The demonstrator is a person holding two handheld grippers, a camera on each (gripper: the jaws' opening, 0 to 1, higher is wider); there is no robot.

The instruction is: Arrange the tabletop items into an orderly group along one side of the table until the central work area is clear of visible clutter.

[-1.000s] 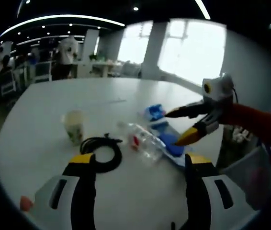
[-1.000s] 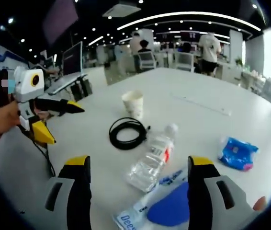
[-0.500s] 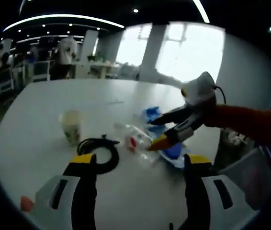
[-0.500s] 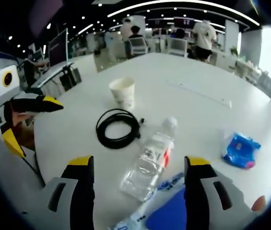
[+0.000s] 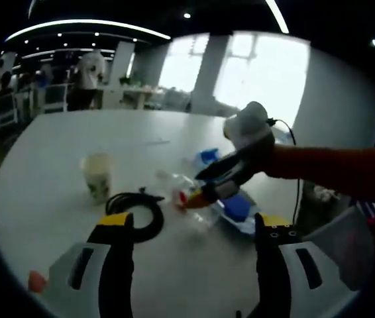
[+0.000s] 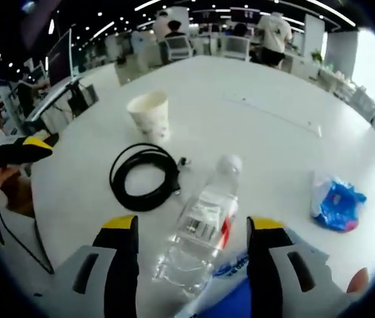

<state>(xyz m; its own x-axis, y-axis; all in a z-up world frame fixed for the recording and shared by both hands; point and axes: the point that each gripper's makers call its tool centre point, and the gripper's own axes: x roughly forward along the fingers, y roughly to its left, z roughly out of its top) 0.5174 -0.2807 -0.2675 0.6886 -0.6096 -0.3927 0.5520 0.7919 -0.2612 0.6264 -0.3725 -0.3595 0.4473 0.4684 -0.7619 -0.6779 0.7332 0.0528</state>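
**Q:** Clear plastic between the jaws — what is it, and is it gripped?

**A:** It is the water bottle (image 6: 204, 225), lying on its side on the white table (image 6: 273, 142). My right gripper (image 6: 191, 232) has its yellow-tipped jaws spread, one on each side of the bottle, with no contact I can see: released, not grasping. In the left gripper view that same gripper (image 5: 201, 192) reaches in from the right, over the bottle (image 5: 187, 195).

**Q:** And the other tool?

**A:** My left gripper (image 5: 191, 228) is likewise spread and holds nothing. It hovers near the coiled black cable (image 5: 134, 209).

**Q:** How far along is the tidying?

**A:** Barely begun, I judge. The paper cup (image 6: 149, 114), the cable (image 6: 142, 177), the bottle, the blue wrapper (image 6: 336, 202) and a blue-and-white packet (image 6: 230, 291) lie spread about the middle of the table, with no orderly group along any edge. Everything remains to be moved; the bottle looks to be first.

**Q:** The setting?

**A:** Smooth white tabletop with a rounded edge, in an open office: ceiling light strips, bright windows, desks, chairs and people standing in the background.
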